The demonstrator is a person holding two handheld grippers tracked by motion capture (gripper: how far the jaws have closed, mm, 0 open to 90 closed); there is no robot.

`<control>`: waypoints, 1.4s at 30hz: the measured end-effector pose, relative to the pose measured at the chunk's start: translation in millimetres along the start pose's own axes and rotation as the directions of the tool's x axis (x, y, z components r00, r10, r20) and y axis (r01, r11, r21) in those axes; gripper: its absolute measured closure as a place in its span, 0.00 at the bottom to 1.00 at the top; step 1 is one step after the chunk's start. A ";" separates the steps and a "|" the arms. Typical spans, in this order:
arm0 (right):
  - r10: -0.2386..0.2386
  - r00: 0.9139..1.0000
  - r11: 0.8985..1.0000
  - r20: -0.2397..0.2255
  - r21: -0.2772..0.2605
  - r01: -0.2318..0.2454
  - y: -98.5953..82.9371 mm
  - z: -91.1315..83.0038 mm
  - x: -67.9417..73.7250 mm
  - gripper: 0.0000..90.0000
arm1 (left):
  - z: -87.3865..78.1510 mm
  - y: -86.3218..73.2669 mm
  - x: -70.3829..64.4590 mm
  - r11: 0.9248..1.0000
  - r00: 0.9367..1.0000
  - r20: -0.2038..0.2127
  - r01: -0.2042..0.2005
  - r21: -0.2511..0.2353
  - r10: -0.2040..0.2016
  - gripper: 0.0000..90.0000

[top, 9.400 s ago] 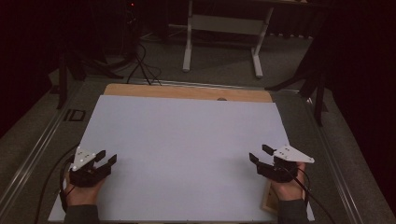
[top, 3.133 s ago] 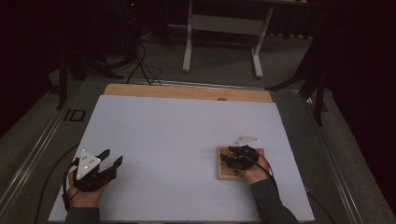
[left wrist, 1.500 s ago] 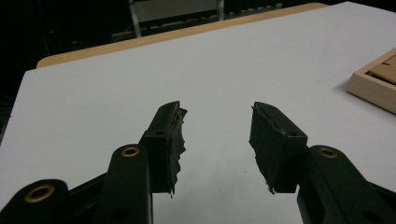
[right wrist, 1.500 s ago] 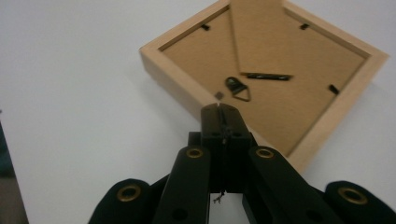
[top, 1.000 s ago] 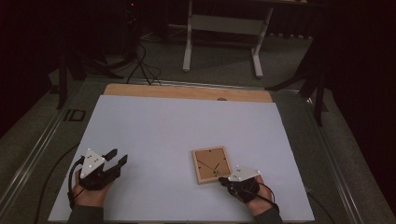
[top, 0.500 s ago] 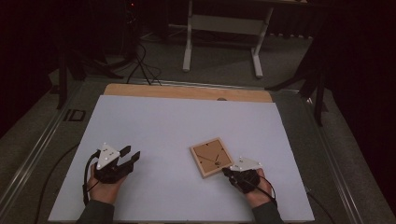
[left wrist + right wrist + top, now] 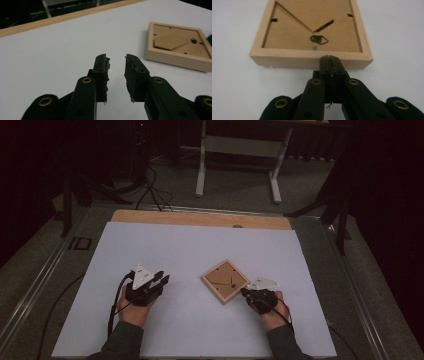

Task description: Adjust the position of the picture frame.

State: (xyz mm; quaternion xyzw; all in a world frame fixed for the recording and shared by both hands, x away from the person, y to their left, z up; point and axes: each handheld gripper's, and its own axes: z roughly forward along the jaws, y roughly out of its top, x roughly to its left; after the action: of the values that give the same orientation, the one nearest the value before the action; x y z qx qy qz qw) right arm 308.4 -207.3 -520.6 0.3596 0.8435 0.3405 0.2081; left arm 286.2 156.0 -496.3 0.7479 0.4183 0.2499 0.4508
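R gripper (image 7: pixel 331 58) jaws closed, empty, tip against frame (image 7: pixel 312 32) edge; L gripper (image 7: pixel 116 62) part open, empty.

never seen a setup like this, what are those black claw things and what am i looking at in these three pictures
A person sits at a table and holds a hand tool in each hand: a two-jaw gripper, worked by hand, with no robot arm.

The high view looks down from above the person's side. It shows the left gripper, the right gripper and the white table top.

The other two pictures come from small cameras riding on the grippers, looking along their black jaws.

The one object is a square wooden picture frame, lying face down so its brown backing and small metal hanger show.

The left gripper is open, holds nothing, and sits apart from the frame. The right gripper has its jaws closed together, with the tip at the near edge of the frame. It grips nothing; it looks set to push.
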 end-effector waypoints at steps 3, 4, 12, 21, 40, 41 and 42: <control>0.024 1.000 1.000 0.007 -0.001 -0.024 4.7 5.6 -3.0 1.00 | 12.7 4.2 -6.1 1.000 1.000 0.020 -0.017 0.012 0.017 0.83; 0.026 1.000 1.000 0.009 -0.001 -0.026 6.4 7.0 -3.9 1.00 | 17.5 5.4 -8.3 1.000 0.999 0.027 -0.021 0.011 0.020 0.84; 0.047 0.999 0.999 0.004 -0.021 -0.047 12.2 9.8 -3.1 1.00 | 56.1 18.1 -23.1 0.999 0.998 0.058 -0.040 0.007 0.039 0.99; 0.034 0.999 0.999 -0.023 -0.015 -0.034 9.7 7.8 6.1 1.00 | 87.2 28.1 -26.6 0.999 0.997 0.072 -0.020 0.024 0.019 1.00; 0.014 0.997 1.000 -0.081 0.006 -0.013 6.5 5.9 13.8 1.00 | 116.0 22.7 -39.9 0.991 0.995 0.076 -0.077 0.107 0.069 1.00; 0.013 0.996 1.000 -0.083 0.007 -0.013 6.4 5.9 13.8 1.00 | 115.7 22.6 -39.9 0.991 0.995 0.075 -0.079 0.109 0.071 1.00; 0.012 0.996 1.000 -0.085 0.010 -0.011 6.4 5.9 13.6 1.00 | 115.4 22.8 -40.1 0.990 0.994 0.072 -0.085 0.111 0.077 1.00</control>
State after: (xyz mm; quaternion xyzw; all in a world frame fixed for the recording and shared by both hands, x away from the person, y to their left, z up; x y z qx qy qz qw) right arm 306.0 -191.3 -521.4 0.3506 0.8511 0.3527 0.1684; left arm 360.9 62.6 -530.1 0.7968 0.3856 0.2184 0.4108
